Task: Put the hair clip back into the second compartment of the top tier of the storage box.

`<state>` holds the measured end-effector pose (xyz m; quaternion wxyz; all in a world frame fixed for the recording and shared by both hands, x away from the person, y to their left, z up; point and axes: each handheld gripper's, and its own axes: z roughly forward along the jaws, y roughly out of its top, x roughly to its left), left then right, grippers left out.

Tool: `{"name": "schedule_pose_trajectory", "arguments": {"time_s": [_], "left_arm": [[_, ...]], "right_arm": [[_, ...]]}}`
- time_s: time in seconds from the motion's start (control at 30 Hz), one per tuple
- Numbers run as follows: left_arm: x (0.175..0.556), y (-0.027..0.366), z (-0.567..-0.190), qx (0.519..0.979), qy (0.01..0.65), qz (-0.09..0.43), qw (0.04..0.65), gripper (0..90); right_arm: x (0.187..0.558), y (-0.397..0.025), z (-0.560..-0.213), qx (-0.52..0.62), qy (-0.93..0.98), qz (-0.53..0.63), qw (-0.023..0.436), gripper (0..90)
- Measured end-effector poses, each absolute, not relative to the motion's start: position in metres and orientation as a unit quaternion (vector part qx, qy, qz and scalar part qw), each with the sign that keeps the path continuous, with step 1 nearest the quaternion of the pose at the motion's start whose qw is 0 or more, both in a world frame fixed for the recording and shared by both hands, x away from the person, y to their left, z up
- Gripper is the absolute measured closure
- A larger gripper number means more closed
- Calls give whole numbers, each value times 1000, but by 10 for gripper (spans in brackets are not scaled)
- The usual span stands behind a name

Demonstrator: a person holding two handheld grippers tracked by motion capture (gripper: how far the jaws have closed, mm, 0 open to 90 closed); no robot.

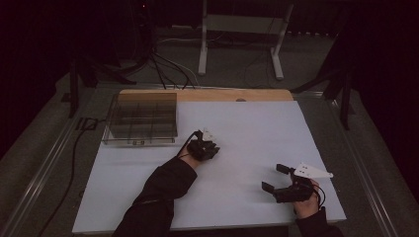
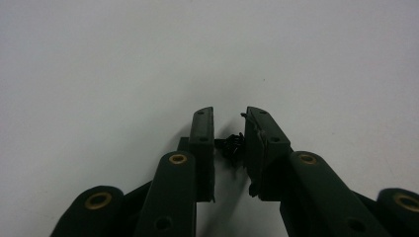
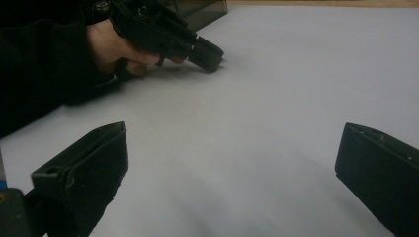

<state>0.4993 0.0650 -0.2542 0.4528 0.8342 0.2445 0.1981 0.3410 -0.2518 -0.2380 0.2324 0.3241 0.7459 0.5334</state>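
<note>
In the left gripper view my left gripper points down at the white table top. Its jaws stand a narrow gap apart, and a small black, knobbly object fills that gap. What the object is I cannot tell. The high view shows this gripper near the table's middle, on a dark-sleeved arm. My right gripper rests at the front right, jaws wide apart with nothing between them. In the right gripper view its jaws frame bare table, and the left gripper shows farther off.
A clear smoky plastic box with compartments stands at the table's back left. A wooden strip runs along the far edge. Beyond the table are cables and a white stand on the floor.
</note>
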Motion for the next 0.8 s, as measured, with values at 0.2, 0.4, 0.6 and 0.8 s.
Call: {"name": "schedule_pose_trajectory", "arguments": {"time_s": [0.2,0.4,0.6,0.8], "left_arm": [[499,65,-254,833,249,197,454,768],[498,65,-251,832,251,192,455,769],[492,65,-246,835,244,196,453,769],[487,66,-242,838,236,189,454,768]], "right_arm": [[341,-252,-238,324,746,533,232,0],[341,-252,-238,324,746,533,232,0],[341,-251,-239,324,747,532,231,0],[341,-252,-238,325,746,532,231,0]]}}
